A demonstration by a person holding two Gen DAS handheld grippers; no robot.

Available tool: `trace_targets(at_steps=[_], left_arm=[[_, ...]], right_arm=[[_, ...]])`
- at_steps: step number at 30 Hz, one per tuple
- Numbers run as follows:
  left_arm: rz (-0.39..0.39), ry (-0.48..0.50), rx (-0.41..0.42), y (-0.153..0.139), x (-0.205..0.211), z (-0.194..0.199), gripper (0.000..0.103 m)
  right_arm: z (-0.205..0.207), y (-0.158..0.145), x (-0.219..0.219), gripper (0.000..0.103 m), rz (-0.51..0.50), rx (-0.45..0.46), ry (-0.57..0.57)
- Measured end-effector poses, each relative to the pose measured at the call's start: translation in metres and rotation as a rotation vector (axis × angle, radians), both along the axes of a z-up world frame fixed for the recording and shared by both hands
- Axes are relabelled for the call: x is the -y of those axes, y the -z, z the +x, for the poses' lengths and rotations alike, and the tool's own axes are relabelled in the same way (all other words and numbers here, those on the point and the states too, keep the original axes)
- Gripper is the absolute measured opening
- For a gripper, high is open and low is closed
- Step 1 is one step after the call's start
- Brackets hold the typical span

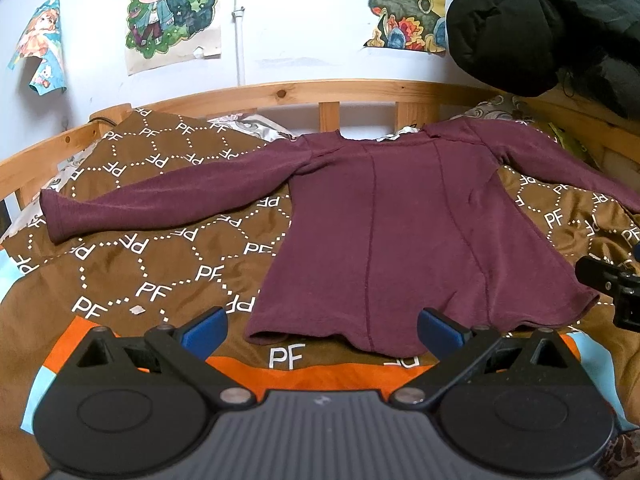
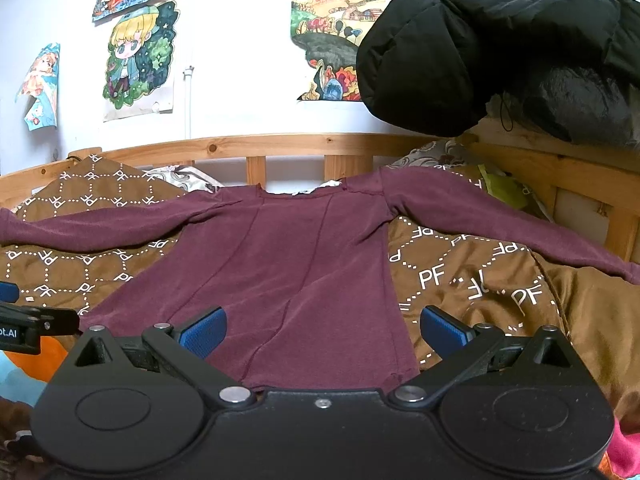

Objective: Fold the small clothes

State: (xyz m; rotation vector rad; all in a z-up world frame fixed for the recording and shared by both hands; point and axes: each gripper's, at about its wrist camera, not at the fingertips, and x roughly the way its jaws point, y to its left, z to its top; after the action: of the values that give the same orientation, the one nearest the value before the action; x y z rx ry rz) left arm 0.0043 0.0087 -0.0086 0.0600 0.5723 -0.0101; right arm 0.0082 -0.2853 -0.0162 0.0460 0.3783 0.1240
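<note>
Left wrist view: left claw and right claw gape wide, empty, above the maroon shirt.

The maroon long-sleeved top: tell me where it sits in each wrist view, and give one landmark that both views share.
Left wrist view: the maroon top lies spread flat right of centre, its hem just ahead of the open left gripper.
Right wrist view: the maroon top fills the centre, its hem running under the open right gripper.
Shared landmark: the blond cartoon poster on the wall.
</note>
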Motion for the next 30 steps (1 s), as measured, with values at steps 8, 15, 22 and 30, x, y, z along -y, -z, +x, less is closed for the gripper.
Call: trace_targets(at_steps=[8, 15, 22, 30], left_arm=[[0.000, 0.000, -0.001, -0.0015, -0.0001, 0.0003, 0.103], [0.001, -0.001, -0.001, -0.0023, 0.0000, 0.0002, 0.103], [0.001, -0.001, -0.001, -0.0027, 0.0003, 0.0003, 0.103], [0.000, -0.006, 0.000, -0.0045, -0.0002, 0.0003, 0.103]], right_arm=[[0.0012, 0.0005, 0.0002, 0.102, 0.001, -0.002, 0.000], [0.0015, 0.0011, 0.0005, 0.102, 0.001, -0.002, 0.000], [0.0014, 0.0013, 0.0006, 0.103, 0.001, -0.002, -0.001], [0.0033, 0.0014, 0.0015, 0.103, 0.008, -0.008, 0.005]])
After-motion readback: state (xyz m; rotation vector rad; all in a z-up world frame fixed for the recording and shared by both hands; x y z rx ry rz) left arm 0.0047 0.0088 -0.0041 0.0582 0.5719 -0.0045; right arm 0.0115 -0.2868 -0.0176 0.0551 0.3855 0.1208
